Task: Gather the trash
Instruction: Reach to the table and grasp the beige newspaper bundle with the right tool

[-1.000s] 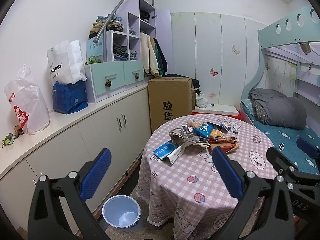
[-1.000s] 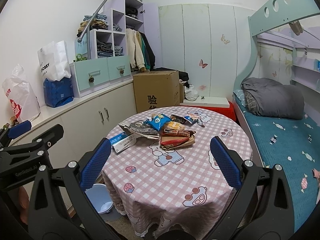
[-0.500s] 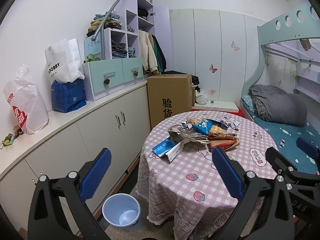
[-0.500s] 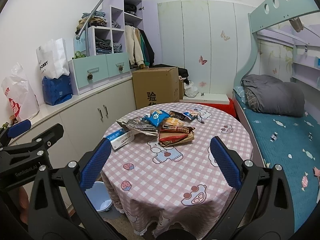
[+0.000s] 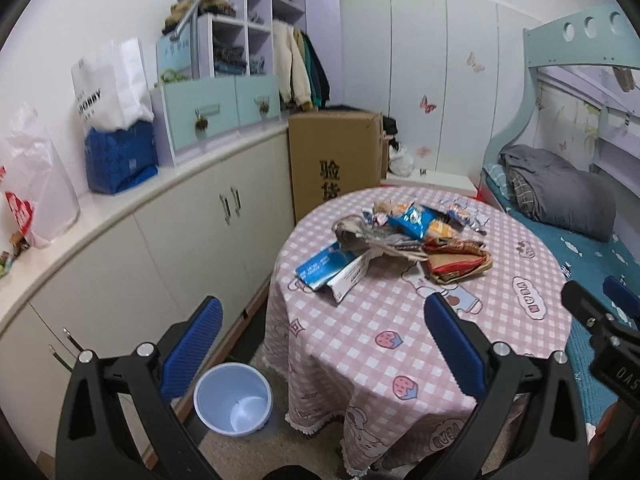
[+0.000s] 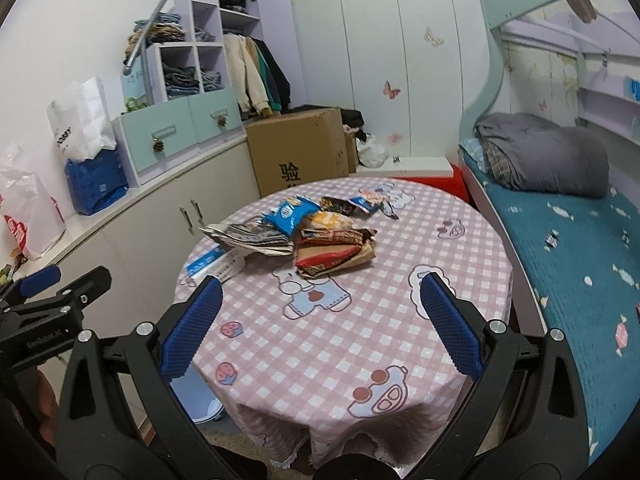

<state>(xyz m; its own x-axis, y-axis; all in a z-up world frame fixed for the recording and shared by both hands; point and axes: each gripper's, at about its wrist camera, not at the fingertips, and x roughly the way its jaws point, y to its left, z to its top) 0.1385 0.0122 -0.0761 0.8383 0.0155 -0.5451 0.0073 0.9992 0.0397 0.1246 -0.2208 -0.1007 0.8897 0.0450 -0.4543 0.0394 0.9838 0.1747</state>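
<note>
- Crinkled snack wrappers (image 6: 320, 236) lie heaped mid-tabletop (image 6: 360, 340), over folded newspaper (image 6: 256, 238); labels too blurred to read
- Flat blue-and-white carton (image 5: 330, 270) is half hidden in the right view
- Round blue plastic bin (image 5: 233, 398) stands on the floor, tablecloth partly hiding it
- Left hand-held gripper (image 5: 322, 350) and right hand-held gripper (image 6: 320, 330) both released, ribbed blue pads empty

Bare tablecloth (image 6: 320, 344) before wrappers (image 6: 320, 236)

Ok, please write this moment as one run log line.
left hand-held gripper open, empty | right hand-held gripper open, empty | trash pile on table | bin on floor
</note>
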